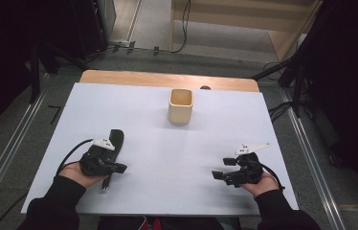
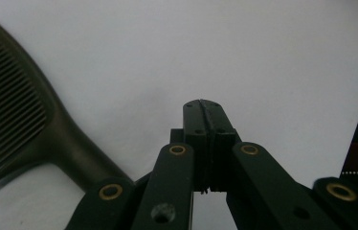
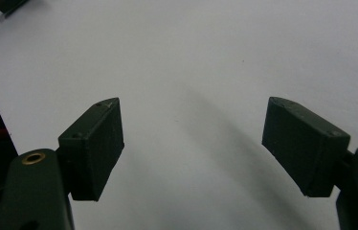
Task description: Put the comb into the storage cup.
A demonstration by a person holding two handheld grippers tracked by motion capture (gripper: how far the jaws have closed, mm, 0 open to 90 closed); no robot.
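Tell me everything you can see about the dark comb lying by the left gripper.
The comb is dark, nearly black, and looks like plastic with a dull sheen. It has a broad head with one row of fine, close-set teeth and a thick handle that narrows away from the head. It lies flat on the white table sheet, near the left front. The left gripper is beside the handle with its jaws shut together on nothing. From above the gripper covers the handle end, so contact there cannot be told.

Comb (image 2: 19,110) — its teeth end cut off at the frame's left edge.
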